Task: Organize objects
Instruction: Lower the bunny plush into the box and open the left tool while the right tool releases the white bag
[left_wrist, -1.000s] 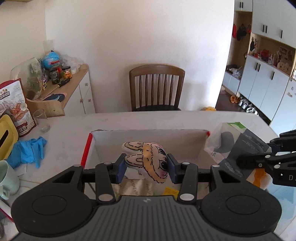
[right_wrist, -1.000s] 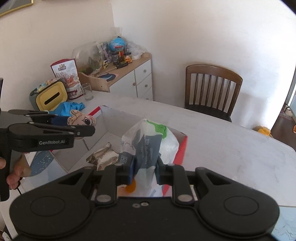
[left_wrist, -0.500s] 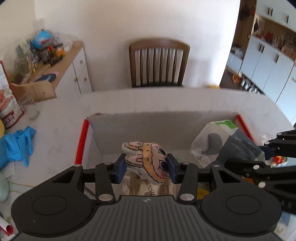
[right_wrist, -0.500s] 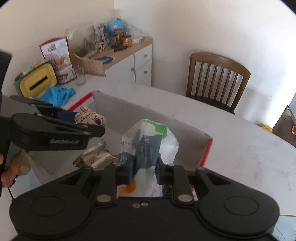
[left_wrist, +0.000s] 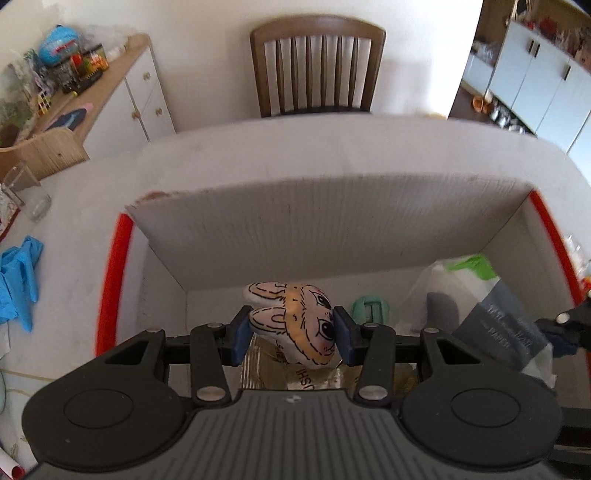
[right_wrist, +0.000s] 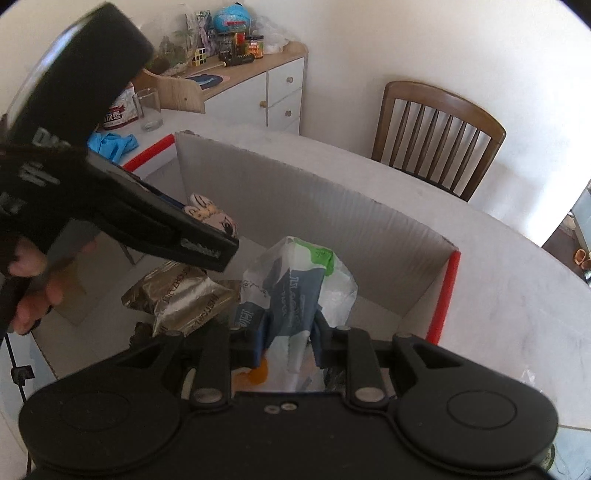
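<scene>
A white cardboard box (left_wrist: 325, 229) with red edges stands open on the table. My left gripper (left_wrist: 290, 334) is shut on a small plush rabbit head (left_wrist: 303, 314) and hangs low inside the box. In the right wrist view the same rabbit head (right_wrist: 210, 216) shows beyond the left gripper's fingers (right_wrist: 207, 251). My right gripper (right_wrist: 289, 339) holds a white, grey and green plastic packet (right_wrist: 299, 280) down in the right part of the box (right_wrist: 314, 214); its jaws are opening, with the pads still on the packet. A gold foil pack (right_wrist: 181, 295) lies on the box floor.
A small mint-green item (left_wrist: 369, 308) lies by the box's back wall. Left of the box are a blue glove (left_wrist: 18, 284) and a drinking glass (left_wrist: 27, 192). A wooden chair (left_wrist: 317, 66) stands behind the table, and a cluttered sideboard (left_wrist: 110, 85) at the far left.
Both grippers have sunk forward into the box, each with its object still between the jaws. The box now fills both views.
</scene>
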